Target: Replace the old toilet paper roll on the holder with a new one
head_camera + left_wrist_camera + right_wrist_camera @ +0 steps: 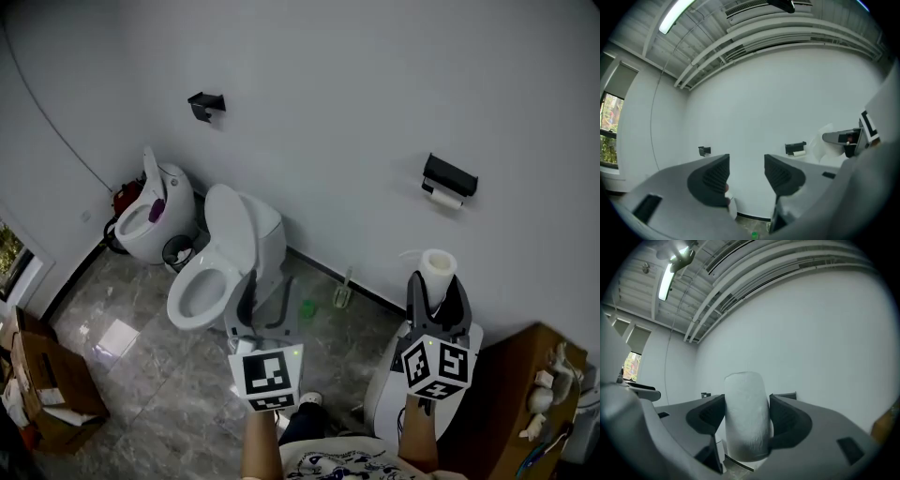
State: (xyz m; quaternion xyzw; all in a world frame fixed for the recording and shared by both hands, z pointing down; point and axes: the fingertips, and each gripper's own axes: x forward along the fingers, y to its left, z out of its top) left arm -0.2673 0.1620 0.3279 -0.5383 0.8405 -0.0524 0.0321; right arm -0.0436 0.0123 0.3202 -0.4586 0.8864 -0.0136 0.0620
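— What have the right tongs [747,404] got?
— They are clamped on a new toilet paper roll [438,263], one jaw pressed to each side, with the roll upright between them.
— And the left tongs [746,174]?
— Jaws parted a little and empty, with bare wall [754,108] beyond.
— Where's the holder?
— The black holder [450,175] is on that wall, above the held roll and well apart from it. The old roll [446,198] hangs under it. A white toilet [211,281] stands off to the left.
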